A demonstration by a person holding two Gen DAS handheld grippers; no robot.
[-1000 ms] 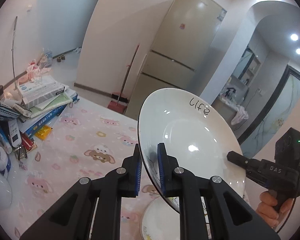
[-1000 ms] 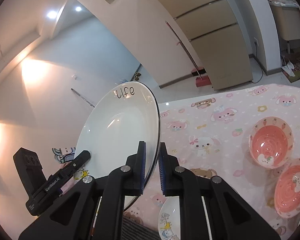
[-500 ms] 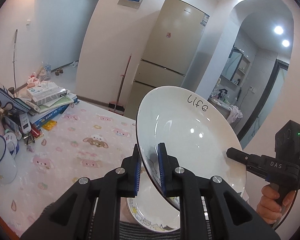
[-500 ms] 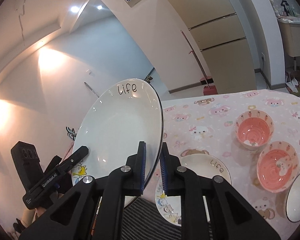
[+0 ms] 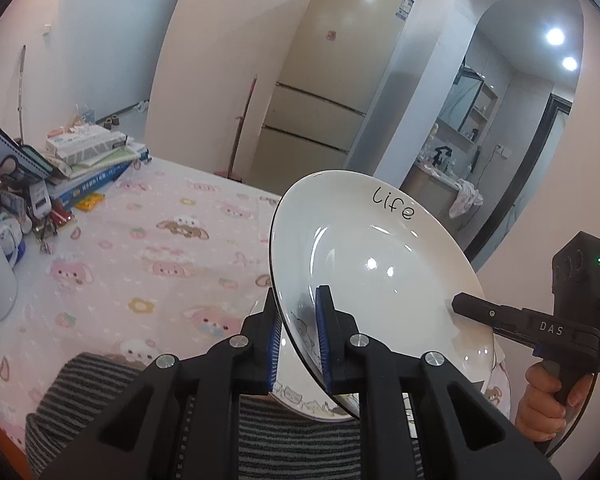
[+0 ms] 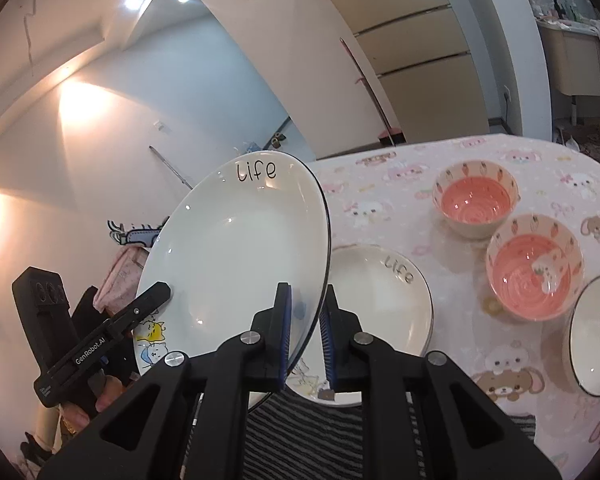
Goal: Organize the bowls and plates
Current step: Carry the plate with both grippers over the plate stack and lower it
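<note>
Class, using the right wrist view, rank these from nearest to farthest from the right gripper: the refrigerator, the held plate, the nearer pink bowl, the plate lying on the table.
1. Held plate, between the right gripper pads.
2. Plate on the table, just beyond.
3. Nearer pink bowl, right.
4. Refrigerator, far back.

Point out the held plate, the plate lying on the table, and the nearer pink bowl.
held plate (image 6: pixel 236 256): right wrist view, its white centre.
plate on the table (image 6: pixel 380 304): right wrist view, its well.
nearer pink bowl (image 6: pixel 528 276): right wrist view, its pink inside.

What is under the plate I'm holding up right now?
Under the raised plate lies a second plate on the tablecloth, also marked "life". Its near left part is covered by the raised plate and by the right gripper, so that part cannot be seen.
</note>
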